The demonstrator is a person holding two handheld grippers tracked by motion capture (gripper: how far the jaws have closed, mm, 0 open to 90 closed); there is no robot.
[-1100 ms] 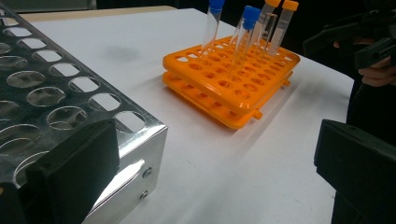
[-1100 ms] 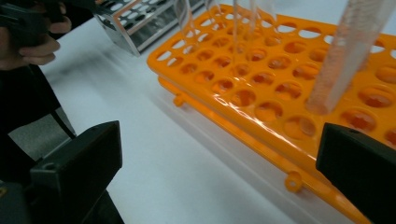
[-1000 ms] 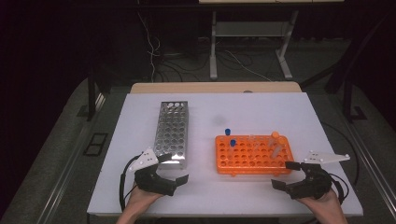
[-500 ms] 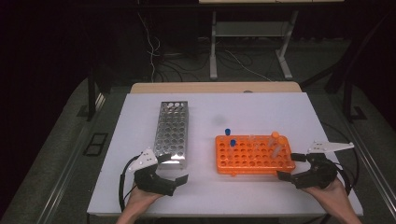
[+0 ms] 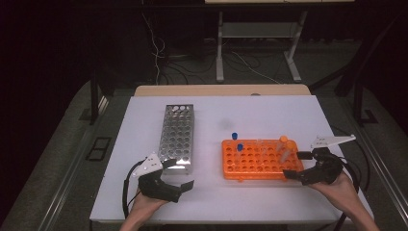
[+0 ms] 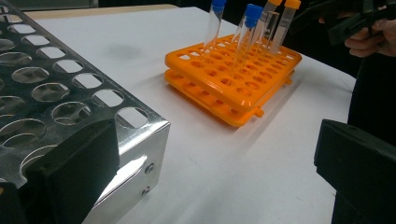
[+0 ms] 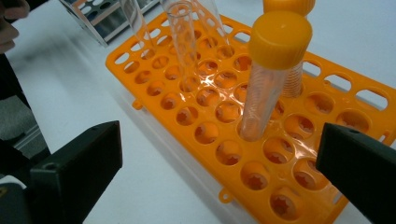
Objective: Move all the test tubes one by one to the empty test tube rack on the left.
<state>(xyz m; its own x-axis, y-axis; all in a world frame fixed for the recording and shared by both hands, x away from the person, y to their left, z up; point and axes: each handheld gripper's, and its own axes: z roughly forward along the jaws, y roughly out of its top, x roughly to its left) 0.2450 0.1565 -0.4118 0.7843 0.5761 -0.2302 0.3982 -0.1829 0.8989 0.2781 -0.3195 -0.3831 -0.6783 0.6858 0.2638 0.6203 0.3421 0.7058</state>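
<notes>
An orange tube rack (image 5: 262, 162) sits right of centre and holds two blue-capped tubes (image 5: 236, 142), two orange-capped tubes (image 5: 287, 145) and clear uncapped ones. My right gripper (image 5: 294, 165) is open at the rack's right end, its jaws to either side of the near right corner. In the right gripper view, the gripper (image 7: 215, 182) faces an orange-capped tube (image 7: 274, 65) standing in the rack (image 7: 187, 116). My left gripper (image 5: 180, 174) rests open at the near end of a metal rack (image 5: 175, 137). In the left gripper view, one jaw overlaps the metal rack's corner (image 6: 130, 135).
The white table (image 5: 269, 115) ends just behind both hands. The left gripper view takes in the orange rack (image 6: 233, 79) and, beyond it, the other hand with its gripper (image 6: 364, 23). Cables and a desk frame (image 5: 260, 33) lie on the dark floor past the table.
My right gripper has moved forward from the table's near edge to the right end of the orange rack. The left gripper has stayed where it was.
</notes>
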